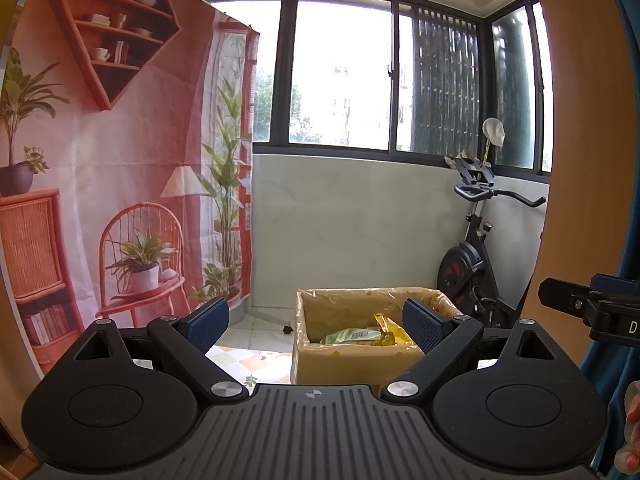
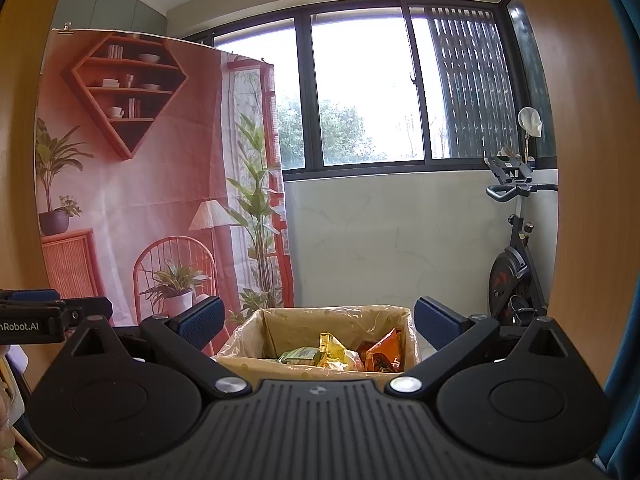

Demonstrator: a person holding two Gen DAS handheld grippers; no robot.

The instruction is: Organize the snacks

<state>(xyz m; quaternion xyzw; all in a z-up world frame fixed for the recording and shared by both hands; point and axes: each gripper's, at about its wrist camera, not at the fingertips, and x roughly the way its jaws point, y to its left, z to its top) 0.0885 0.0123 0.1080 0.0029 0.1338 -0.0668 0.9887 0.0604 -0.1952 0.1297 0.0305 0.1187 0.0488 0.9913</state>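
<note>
While both are held spread wide with nothing between their pads, the left tongs (image 1: pixel 316 320) and right tongs (image 2: pixel 316 322) are pointed at a lined cardboard box (image 2: pixel 248 364) at twelve o'clock. Inside it, a green packet (image 2: pixel 300 356), a yellow packet (image 2: pixel 332 350) and an orange packet (image 2: pixel 382 354) are seen, with an exercise bike (image 2: pixel 516 264) at two o'clock.
</note>
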